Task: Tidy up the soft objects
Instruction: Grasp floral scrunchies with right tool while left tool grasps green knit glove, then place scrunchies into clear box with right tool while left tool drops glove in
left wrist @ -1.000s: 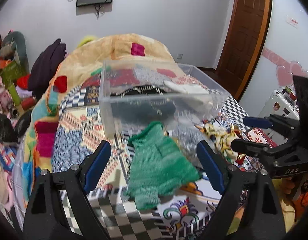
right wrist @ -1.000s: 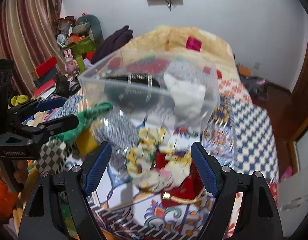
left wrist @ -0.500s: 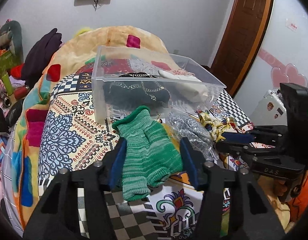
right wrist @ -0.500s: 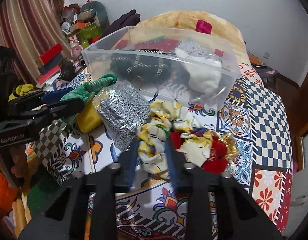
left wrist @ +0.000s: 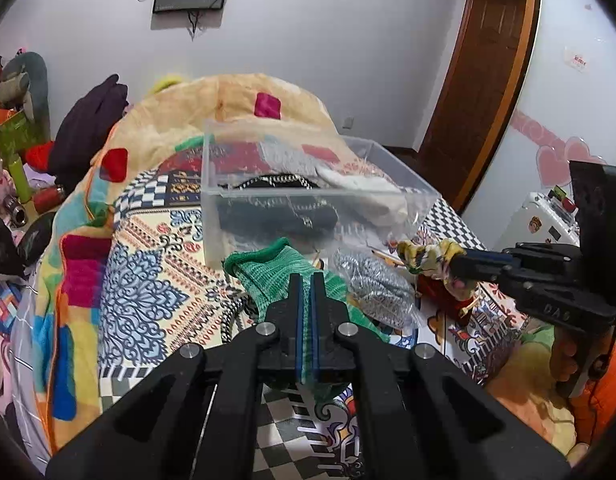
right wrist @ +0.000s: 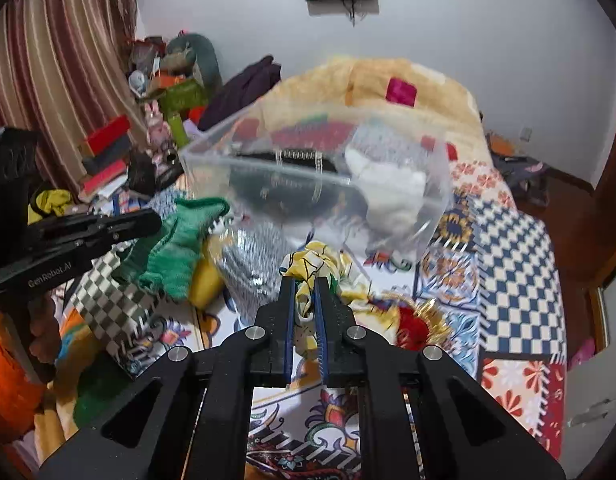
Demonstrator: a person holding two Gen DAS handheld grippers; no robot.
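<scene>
My left gripper [left wrist: 306, 276] is shut on a green knitted garment [left wrist: 267, 270] and holds it raised off the patterned bed cover; it also shows in the right wrist view [right wrist: 175, 248]. My right gripper [right wrist: 303, 280] is shut on a yellow patterned cloth [right wrist: 312, 262], seen at right in the left wrist view [left wrist: 428, 258]. A clear plastic bin [left wrist: 223, 200] stands just beyond, holding a black item [left wrist: 283, 212] and a white soft item [right wrist: 392, 192]. A grey-white item in a plastic bag [left wrist: 372, 288] lies between the grippers.
A red and gold soft item [right wrist: 412, 320] lies on the bed to the right of my right gripper. A checkered cloth [right wrist: 107, 300] lies at left. A heaped blanket [left wrist: 235, 100] rises behind the bin. Clutter [right wrist: 163, 92] lines the left wall. A door [left wrist: 480, 72] stands at right.
Both grippers were open wide a second ago and have closed, the left on the green garment, the right on the yellow cloth. Both cloths are now lifted slightly.
</scene>
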